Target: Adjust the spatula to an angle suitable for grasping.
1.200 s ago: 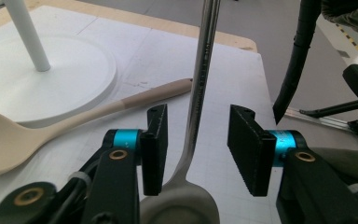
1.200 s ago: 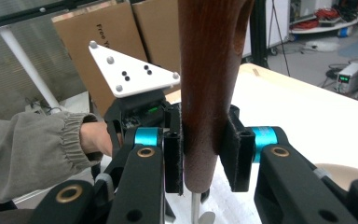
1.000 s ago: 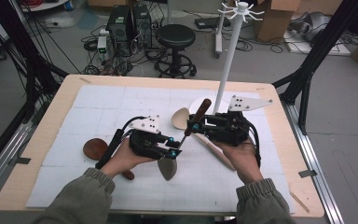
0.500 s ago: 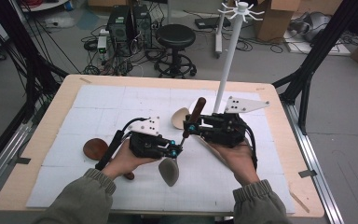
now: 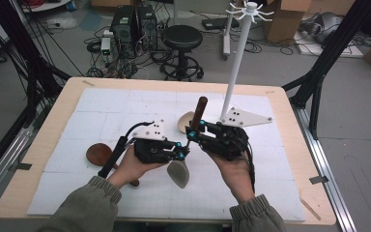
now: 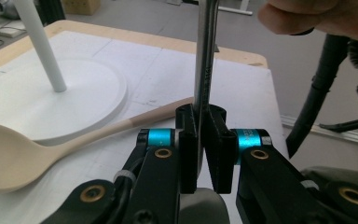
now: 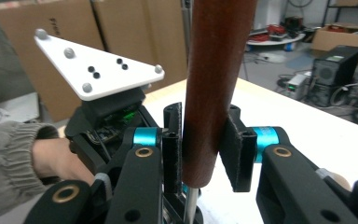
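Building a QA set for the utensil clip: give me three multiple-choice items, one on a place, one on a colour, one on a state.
1. Where does the pale wooden spoon lie?
A. beside the white stand base
B. on the stool
C. on the floor
2. What colour is the handle between the right gripper jaws?
A. white
B. dark red-brown
C. green
3. How is the left gripper?
A. wide open
B. lying on the table
C. shut on the metal shaft
A: its bowl rests by the base.
B: red-brown throughout.
C: jaws clamp the shaft.

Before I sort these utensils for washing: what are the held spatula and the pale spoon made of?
The spatula: dull grey metal blade and shiny steel-like shank, with a glossy dark red-brown handle, probably varnished wood. The pale spoon: matt, light, likely unfinished wood.
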Demonstrator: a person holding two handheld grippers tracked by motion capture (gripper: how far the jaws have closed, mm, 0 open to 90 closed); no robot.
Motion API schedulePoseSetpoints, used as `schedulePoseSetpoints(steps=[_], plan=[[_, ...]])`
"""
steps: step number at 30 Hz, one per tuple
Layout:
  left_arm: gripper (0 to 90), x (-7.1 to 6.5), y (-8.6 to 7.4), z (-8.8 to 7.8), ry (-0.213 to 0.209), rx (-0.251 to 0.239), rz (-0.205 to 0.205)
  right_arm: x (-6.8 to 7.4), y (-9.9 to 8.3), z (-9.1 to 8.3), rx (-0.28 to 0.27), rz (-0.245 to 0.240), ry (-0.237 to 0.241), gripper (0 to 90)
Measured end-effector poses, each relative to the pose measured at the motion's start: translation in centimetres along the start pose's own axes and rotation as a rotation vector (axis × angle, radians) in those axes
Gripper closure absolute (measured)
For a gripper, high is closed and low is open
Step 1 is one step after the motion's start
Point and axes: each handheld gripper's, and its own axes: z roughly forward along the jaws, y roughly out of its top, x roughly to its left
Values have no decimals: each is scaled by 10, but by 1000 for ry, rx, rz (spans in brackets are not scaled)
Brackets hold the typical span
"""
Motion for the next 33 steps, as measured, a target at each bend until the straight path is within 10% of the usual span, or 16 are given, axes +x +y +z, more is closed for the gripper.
schedulePoseSetpoints(steps=[10,33], plan=[[666,0,-3,-22,1,-3,-34,-24,7,-5,-10,22,175,733],[498,4,-40,-107,124,-22,-87,-68,44,-17,32,-40,145,732]])
